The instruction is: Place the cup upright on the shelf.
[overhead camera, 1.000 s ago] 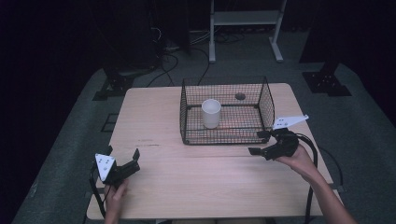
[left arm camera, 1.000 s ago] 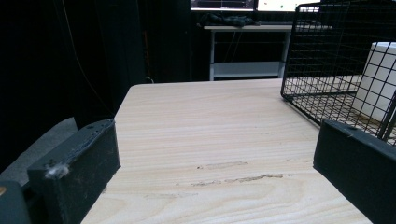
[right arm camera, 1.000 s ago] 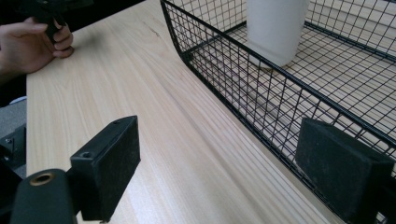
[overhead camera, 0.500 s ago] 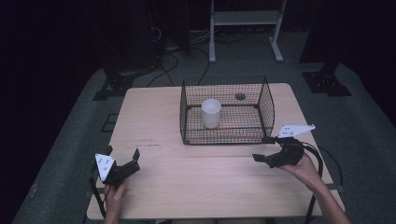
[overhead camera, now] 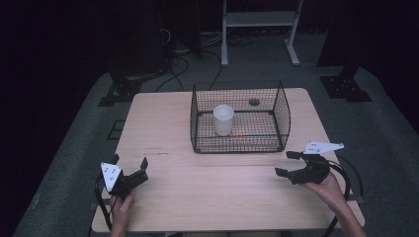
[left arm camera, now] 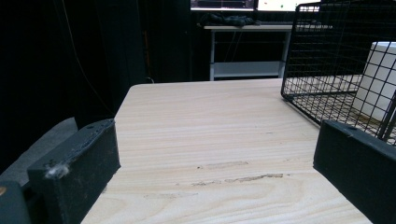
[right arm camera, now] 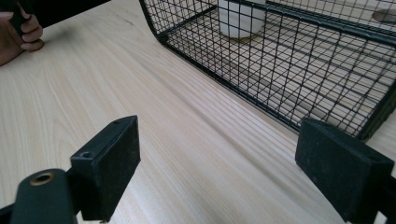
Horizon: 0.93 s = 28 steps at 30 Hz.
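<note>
A black wire basket (overhead camera: 197,123) stands on the far middle of the wooden table (overhead camera: 163,123), with a white cup (overhead camera: 223,119) upright inside it. My left gripper (overhead camera: 130,162) rests near the front left corner, open and empty, well clear of the basket. My right gripper (overhead camera: 283,163) hovers open and empty at the front right, just short of the basket's near right corner. The left gripper view has its gripper (left arm camera: 217,144) wide apart over bare wood, with the basket (left arm camera: 327,56) and cup (left arm camera: 380,74) ahead on the right. The right gripper view has its gripper (right arm camera: 219,158) facing the basket (right arm camera: 299,60) and cup (right arm camera: 240,21).
A small dark round spot (overhead camera: 254,102) lies at the basket's far side. The other hand (right arm camera: 18,35) is at the top left of the right gripper view. Bare wood stretches between the two grippers. Dark floor, cables and a white stand (overhead camera: 259,19) surround the table.
My right gripper has drawn back from the basket's right corner toward the near edge of the table, still open. The left gripper has stayed put.
</note>
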Available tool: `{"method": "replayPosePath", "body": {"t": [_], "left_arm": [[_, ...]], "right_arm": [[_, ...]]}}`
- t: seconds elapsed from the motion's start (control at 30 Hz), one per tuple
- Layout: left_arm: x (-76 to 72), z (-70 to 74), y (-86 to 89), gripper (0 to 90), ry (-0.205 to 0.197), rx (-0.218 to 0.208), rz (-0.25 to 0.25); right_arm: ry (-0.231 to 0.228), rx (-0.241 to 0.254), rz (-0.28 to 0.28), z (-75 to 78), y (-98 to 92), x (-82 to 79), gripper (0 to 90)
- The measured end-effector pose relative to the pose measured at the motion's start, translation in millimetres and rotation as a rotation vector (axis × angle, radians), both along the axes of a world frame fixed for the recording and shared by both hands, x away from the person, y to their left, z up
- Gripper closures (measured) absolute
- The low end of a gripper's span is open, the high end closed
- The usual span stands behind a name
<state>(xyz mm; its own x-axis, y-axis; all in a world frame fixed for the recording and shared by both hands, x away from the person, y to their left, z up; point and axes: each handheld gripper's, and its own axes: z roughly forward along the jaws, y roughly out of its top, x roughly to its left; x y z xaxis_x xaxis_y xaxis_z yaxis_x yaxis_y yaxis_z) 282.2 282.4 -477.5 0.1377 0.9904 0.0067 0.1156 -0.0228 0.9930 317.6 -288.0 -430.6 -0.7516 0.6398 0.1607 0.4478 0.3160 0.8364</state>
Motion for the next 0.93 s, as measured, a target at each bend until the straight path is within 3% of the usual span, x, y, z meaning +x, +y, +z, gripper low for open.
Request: {"method": "replayPosePath", "body": {"t": [0.27, 0.33, 0.7, 0.8, 0.93], "left_arm": [[0.0, 0.0, -0.2, 0.0, -0.001, 0.003, 0.000], [0.0, 0.0, -0.2, 0.0, 0.000, 0.003, 0.000], [0.2, 0.0, 0.0, 0.0, 0.001, 0.000, 0.000], [0.4, 0.0, 0.3, 0.0, 0.002, -0.003, 0.002], [0.4, 0.0, 0.3, 0.0, 0.001, -0.003, 0.002]], "right_arm": [[-0.002, 0.069, -0.042, -12.5, -10.4, -15.3, 13.2], [-0.007, 0.067, -0.055, -14.9, -11.4, -19.7, 13.2], [-0.086, 0.132, -0.117, -25.2, -12.4, -40.9, 13.3], [-0.076, 0.169, -0.149, -31.7, -16.6, -45.8, 13.2], [-0.081, 0.171, -0.164, -37.9, -15.9, -51.8, 13.3]]}}
